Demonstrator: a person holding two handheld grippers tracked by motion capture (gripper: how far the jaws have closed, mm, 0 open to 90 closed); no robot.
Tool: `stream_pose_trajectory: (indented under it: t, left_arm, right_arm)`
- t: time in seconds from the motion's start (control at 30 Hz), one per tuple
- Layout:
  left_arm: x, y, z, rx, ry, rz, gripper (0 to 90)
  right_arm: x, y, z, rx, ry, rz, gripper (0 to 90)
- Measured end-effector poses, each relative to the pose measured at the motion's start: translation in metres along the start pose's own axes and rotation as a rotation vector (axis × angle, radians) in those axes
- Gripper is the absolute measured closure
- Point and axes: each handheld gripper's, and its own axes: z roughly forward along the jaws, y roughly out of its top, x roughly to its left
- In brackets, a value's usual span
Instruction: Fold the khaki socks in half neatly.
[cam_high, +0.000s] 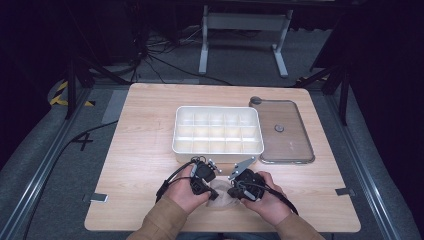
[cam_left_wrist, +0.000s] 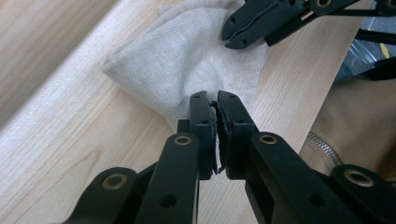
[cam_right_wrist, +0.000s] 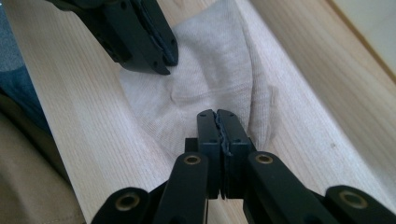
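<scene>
Near the front edge of the wooden table (cam_high: 140, 150), the person's two hands hold the grippers close together over a small piece of pale beige knitted cloth (cam_high: 222, 196). In the left gripper view, the left gripper (cam_left_wrist: 215, 103) has its jaws pressed together on an edge of the cloth (cam_left_wrist: 187, 60), pinching a thin fold between the pads. In the right gripper view, the right gripper (cam_right_wrist: 217, 116) is likewise clamped tight on the opposite edge of the cloth (cam_right_wrist: 219, 74), with fabric caught between its pads. The cloth lies bunched and creased on the table between the two, and each gripper shows in the other's view, closed on its own side of the fabric.

Just beyond the grippers, at the middle of the table, stands a white plastic organiser box (cam_high: 218, 131) divided into three rows of small compartments. From the high view every compartment looks bare; nothing lies in them.

Beside the box, on its right and touching or nearly touching it, a clear flat lid (cam_high: 282, 131) lies on the table, with a small round knob at its centre.

Farther off, past the table, cables run across the grey floor (cam_high: 165, 65).
</scene>
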Motion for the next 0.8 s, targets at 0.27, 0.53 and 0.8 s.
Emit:
stream_pose_trajectory:
  t: [0.27,0.53,0.8]
  left_arm:
    - [0.002,0.000,0.004,0.030,0.002,-0.012,86.0]
    - [0.002,-0.001,0.005,0.044,0.001,-0.015,86.0]
    - [0.003,-0.006,-0.010,0.015,-0.006,-0.017,80.9]
  right_arm:
    - [-0.007,-0.003,0.005,0.018,0.009,0.023,89.3]
    - [-0.008,-0.004,0.005,0.015,0.004,0.025,89.4]
    - [-0.009,-0.003,-0.005,0.010,-0.004,0.030,89.6]
